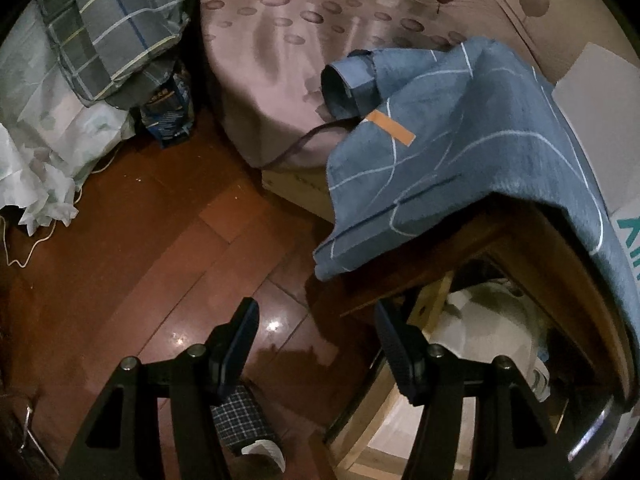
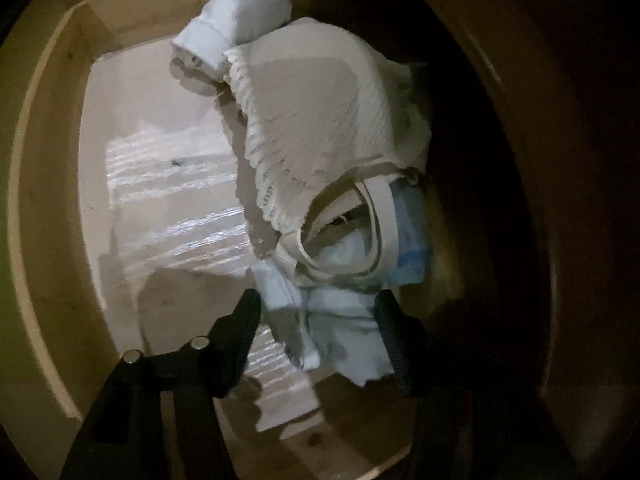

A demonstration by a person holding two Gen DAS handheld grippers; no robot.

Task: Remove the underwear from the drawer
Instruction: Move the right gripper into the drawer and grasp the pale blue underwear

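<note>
Cream underwear (image 2: pixel 320 120) lies in the open drawer (image 2: pixel 48 208) against its right side, on other pale garments (image 2: pixel 344 332). Right gripper (image 2: pixel 316 316) — jaws wide apart, empty — straddles those garments. Left gripper (image 1: pixel 316 324) hangs open, empty, above the wooden floor (image 1: pixel 160 240).

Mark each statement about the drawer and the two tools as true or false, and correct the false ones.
1. The right tool is open over the drawer. True.
2. The left tool grips a white garment. False: it is open and holds nothing, above the wooden floor.
3. The drawer contains only dark clothing. False: the white underwear and other pale items lie in it.
4. A blue cloth is draped over the cabinet top. True.
</note>
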